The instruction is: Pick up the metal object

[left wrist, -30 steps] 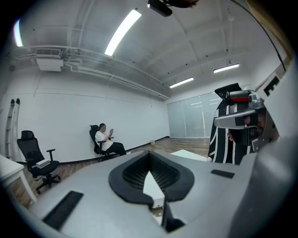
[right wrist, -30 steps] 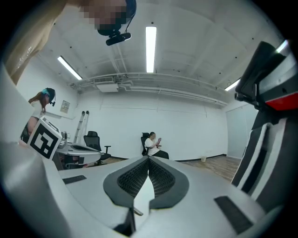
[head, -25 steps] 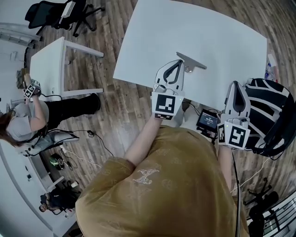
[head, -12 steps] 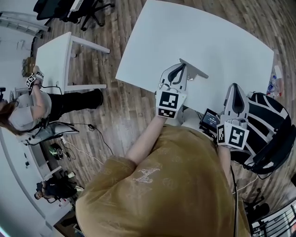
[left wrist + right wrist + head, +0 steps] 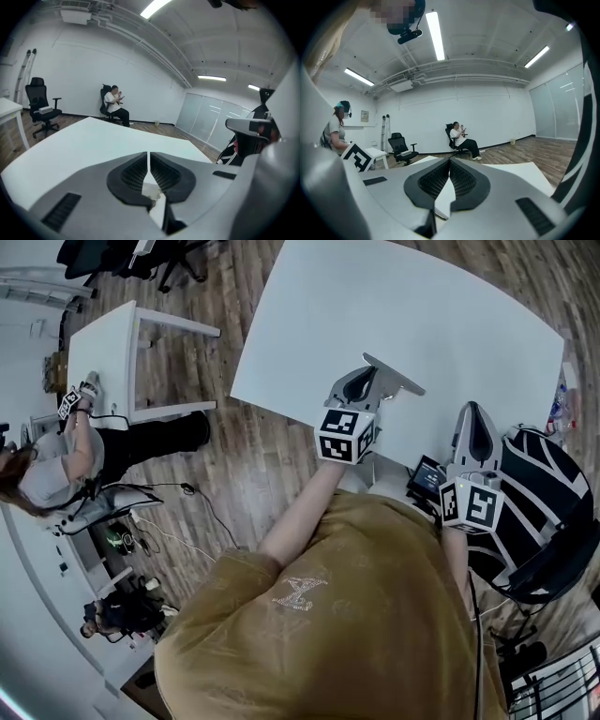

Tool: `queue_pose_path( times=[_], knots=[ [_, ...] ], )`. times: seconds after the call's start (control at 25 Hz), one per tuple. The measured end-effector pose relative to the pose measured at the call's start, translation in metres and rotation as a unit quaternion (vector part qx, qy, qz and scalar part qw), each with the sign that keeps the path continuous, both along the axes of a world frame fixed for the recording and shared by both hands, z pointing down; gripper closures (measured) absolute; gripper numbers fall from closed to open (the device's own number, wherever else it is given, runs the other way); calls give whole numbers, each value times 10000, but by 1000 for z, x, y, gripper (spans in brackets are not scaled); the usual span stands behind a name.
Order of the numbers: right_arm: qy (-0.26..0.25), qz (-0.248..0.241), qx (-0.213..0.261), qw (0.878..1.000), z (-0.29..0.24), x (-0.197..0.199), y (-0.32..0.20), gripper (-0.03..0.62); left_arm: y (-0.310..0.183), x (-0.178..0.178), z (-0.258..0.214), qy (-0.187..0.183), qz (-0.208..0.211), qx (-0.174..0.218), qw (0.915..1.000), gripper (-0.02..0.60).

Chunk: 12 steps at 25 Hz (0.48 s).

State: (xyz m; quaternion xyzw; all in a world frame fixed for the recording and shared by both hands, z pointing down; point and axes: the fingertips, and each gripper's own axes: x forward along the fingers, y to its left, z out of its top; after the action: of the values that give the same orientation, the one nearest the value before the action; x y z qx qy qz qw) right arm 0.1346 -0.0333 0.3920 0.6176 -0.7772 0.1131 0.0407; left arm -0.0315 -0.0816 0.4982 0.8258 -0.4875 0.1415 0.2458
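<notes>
Left tongs [image 5: 374, 373] clamp the metal object [image 5: 405, 384], its gripped part hidden.

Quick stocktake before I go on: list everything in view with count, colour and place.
large table: one, white, ahead of the person
metal object: one, grey, on the large table near its front edge
small table: one, white, far left
office chair: one empty, black, by the far wall
striped chair: one, black and white, at the right
screen device: one, dark, below the table's front edge
seated person: one, white top, by the far wall
second person: one, grey top, far left
left tool: one, grey, jaws together, tip at the metal object
right tool: one, grey, jaws together
</notes>
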Motion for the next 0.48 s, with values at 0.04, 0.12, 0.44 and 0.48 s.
queue_pose_path(
  times=[0.04, 0.12, 0.44, 0.48],
  knots=[
    [-22, 7, -122, 9999, 10, -1, 0, 585, 1, -1, 8, 72, -23, -128, 9999, 575],
    [-71, 15, -395, 9992, 30, -3, 1, 585, 6, -4, 23, 146, -40, -379, 9992, 575],
    [-77, -7, -919, 9957, 75, -13, -1, 585, 22, 1, 66, 799, -32, -1313, 9881, 554],
    [-74, -6, -946, 9955, 77, -13, -1, 585, 24, 3, 70, 860, -20, -1404, 9863, 506]
  ],
)
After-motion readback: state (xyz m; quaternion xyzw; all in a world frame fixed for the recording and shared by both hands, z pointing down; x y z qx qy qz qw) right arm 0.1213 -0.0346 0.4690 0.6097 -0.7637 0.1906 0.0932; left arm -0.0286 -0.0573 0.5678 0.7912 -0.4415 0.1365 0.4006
